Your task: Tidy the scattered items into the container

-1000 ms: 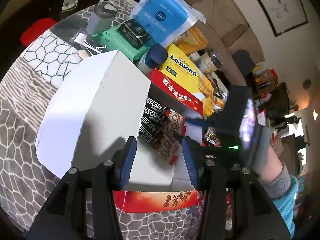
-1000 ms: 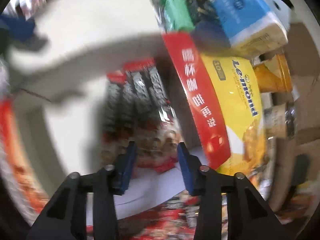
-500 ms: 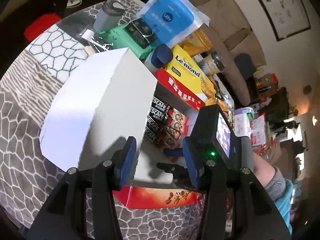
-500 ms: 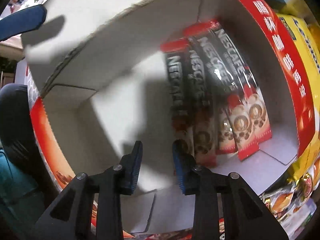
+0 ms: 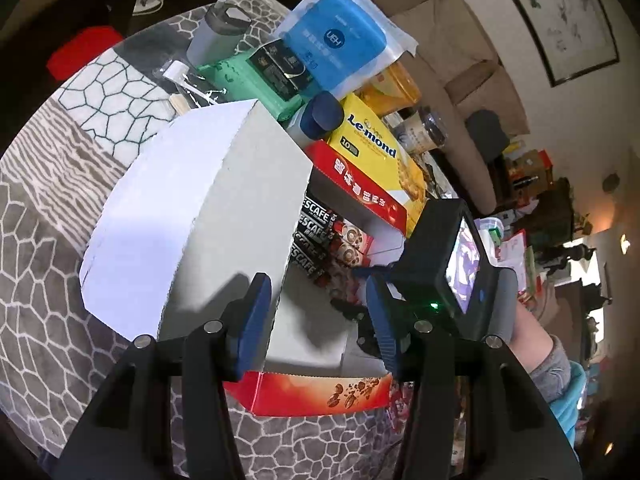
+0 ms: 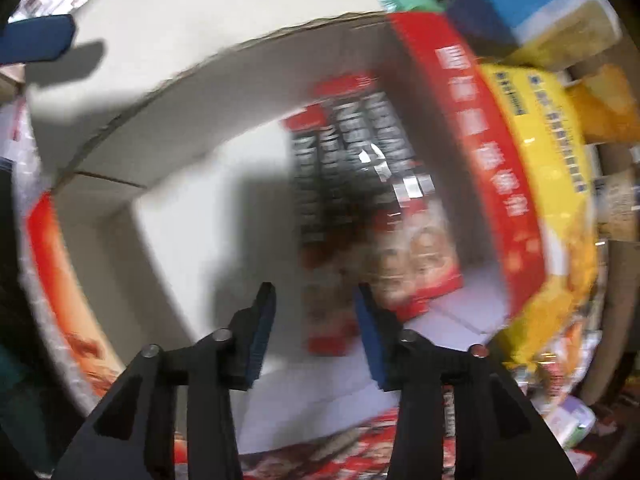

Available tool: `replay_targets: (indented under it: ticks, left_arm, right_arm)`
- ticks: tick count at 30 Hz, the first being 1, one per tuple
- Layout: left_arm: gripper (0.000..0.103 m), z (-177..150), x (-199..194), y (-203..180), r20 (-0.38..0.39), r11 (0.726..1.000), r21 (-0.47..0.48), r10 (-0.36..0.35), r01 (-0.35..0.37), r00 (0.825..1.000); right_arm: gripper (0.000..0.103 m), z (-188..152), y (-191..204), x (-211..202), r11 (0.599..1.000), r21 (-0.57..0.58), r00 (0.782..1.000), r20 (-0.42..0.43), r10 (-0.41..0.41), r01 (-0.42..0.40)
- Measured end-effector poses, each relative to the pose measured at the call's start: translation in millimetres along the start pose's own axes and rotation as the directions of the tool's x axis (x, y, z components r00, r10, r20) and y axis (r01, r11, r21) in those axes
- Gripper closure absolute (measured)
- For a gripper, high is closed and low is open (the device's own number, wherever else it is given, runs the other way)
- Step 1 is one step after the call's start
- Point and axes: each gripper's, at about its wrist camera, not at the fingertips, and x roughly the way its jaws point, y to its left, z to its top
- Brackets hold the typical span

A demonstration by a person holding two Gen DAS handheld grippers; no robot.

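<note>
Because the right tongs [image 6: 314, 320] hang over the open red box [image 5: 320, 398] with their jaws spread and nothing between them, the relation that matters is how the coffee sticks [image 6: 360, 208] lie below: they rest flat on the box floor, side by side against the far red wall, just ahead of the fingertips and a little to their right. Their long axis runs roughly along the line of the fingers, away from the camera, so a pinch across a stick's width looks possible without turning the wrist. The right wrist view is blurred, so I cannot tell whether the tips touch the nearest stick.

The left tongs [image 5: 316, 312] are also spread and empty, poised at the box's near edge beside the raised white lid flap [image 5: 192, 220]. The right tongs are the nearer to the sticks.

Beyond the far wall, touching or just beside it, lie a yellow biscuit box [image 5: 380, 160], a dark-capped bottle [image 5: 320, 114], a green pack [image 5: 248, 80] and a blue wipes pack [image 5: 336, 42], all on the patterned counter [image 5: 44, 208]. The upright flap and the box walls crowd any approach from the left; the way in from above seems clear.
</note>
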Motion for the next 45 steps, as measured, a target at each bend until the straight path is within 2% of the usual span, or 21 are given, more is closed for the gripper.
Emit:
replay_targets:
  ticks: [2,4,5,8,9,10,13,15,17,19,25,27,28,32,36,39,40,42,43,44,45]
  left_arm:
    - [0.057,-1.5,-0.9,-2.3,0.000,1.000,0.008,0.001,-0.001,1.000]
    - [0.057,-2.6,-2.1,-4.4,0.000,1.000,0.018,0.004,-0.004,1.000]
    - [0.057,-3.1,-2.9,-5.3,0.000,1.000,0.022,0.004,-0.004,1.000]
    - [0.057,-3.2,-4.5,-6.3,0.001,1.000,0.023,0.004,-0.004,1.000]
    - [0.057,-2.7,-5.2,-6.1,0.003,1.000,0.022,0.002,-0.002,1.000]
    - [0.057,-2.6,-6.5,-6.0,0.006,1.000,0.022,0.000,0.000,1.000]
    - [0.057,-2.0,-10.5,-3.6,0.013,1.000,0.019,-0.004,0.004,1.000]
    - [0.057,-0.7,-11.6,-1.0,0.015,1.000,0.015,-0.005,0.005,1.000]
    - [0.056,0.5,-11.1,1.4,0.014,1.000,0.011,-0.004,0.004,1.000]
    - [0.056,1.0,-10.1,3.0,0.011,1.000,0.008,-0.009,0.009,1.000]
    - [0.056,-1.1,-4.8,7.0,-0.005,1.000,0.004,-0.010,0.010,1.000]
    - [0.056,-2.5,-3.5,8.1,-0.011,1.000,-0.001,-0.013,0.013,1.000]
    - [0.056,-3.0,-3.4,7.8,-0.013,1.000,0.000,-0.013,0.013,1.000]
    - [0.056,-6.3,-5.1,2.3,-0.017,1.000,0.023,-0.006,0.007,1.000]
    - [0.056,-13.1,-9.1,-5.3,-0.025,0.999,0.049,0.005,-0.003,1.000]
    - [0.055,-22.2,-14.0,-13.8,-0.031,0.996,0.089,0.013,-0.010,0.999]
    - [0.055,-27.6,-16.4,-18.4,-0.035,0.993,0.116,0.010,-0.006,0.999]
    - [0.053,-41.9,-21.1,-31.1,-0.041,0.981,0.193,0.015,-0.007,0.999]
    - [0.053,-49.4,-23.0,-37.4,-0.037,0.972,0.235,0.024,-0.014,0.999]
    - [0.051,-60.6,-24.5,-46.2,-0.024,0.955,0.293,0.048,-0.039,0.999]
    - [0.045,-73.0,-24.5,-54.5,-0.007,0.934,0.350,0.082,-0.074,0.997]
  right_arm:
    - [0.062,-1.4,-4.8,3.2,1.000,0.010,1.000,-0.018,-0.009,0.009]
    - [0.062,-3.3,-4.5,-2.9,0.999,0.019,0.999,0.015,0.044,-0.044]
    - [0.062,-4.4,-1.9,-7.2,0.996,0.014,0.995,0.037,0.090,-0.091]
    - [0.061,-6.2,3.0,-3.4,0.967,0.038,0.968,0.024,0.251,-0.252]
    - [0.061,-6.4,2.9,2.5,0.954,0.059,0.956,0.003,0.294,-0.294]
    - [0.059,-6.4,2.7,7.3,0.951,0.069,0.952,-0.015,0.304,-0.303]
    - [0.054,-5.6,-2.8,21.9,0.963,0.101,0.963,-0.078,0.258,-0.250]
    - [0.051,-3.5,-6.4,18.8,0.973,0.094,0.973,-0.076,0.219,-0.211]
    - [0.061,-0.5,-11.9,21.2,0.984,0.093,0.980,-0.117,0.161,-0.151]
    - [0.062,4.8,-13.0,25.7,0.995,0.062,0.985,-0.155,0.081,-0.072]
    - [0.061,8.2,-15.0,26.8,0.997,0.032,0.987,-0.146,0.073,-0.069]
    - [0.054,4.0,-15.6,24.8,0.996,0.034,0.985,-0.147,0.086,-0.082]
    - [0.047,1.5,-15.3,23.0,0.995,0.038,0.984,-0.144,0.101,-0.097]
    - [0.045,-11.4,-20.8,3.3,0.982,0.098,0.984,-0.056,0.166,-0.160]
    - [0.045,-32.6,-30.0,-23.2,0.967,0.190,0.985,0.070,0.158,-0.169]
    - [0.045,-57.3,-35.2,-44.2,0.950,0.272,0.981,0.158,0.115,-0.155]
    - [0.045,-71.1,-36.4,-55.4,0.939,0.310,0.975,0.206,0.089,-0.151]
    - [0.043,-83.2,-9.4,-83.8,0.912,0.381,0.958,0.283,0.041,-0.152]
    - [0.038,-93.6,0.6,-95.7,0.892,0.426,0.944,0.330,0.004,-0.152]
    - [0.030,-84.8,4.6,-112.5,0.875,0.461,0.931,0.364,-0.036,-0.147]
    - [0.027,-94.7,-1.6,-122.4,0.858,0.495,0.919,0.387,-0.076,-0.137]
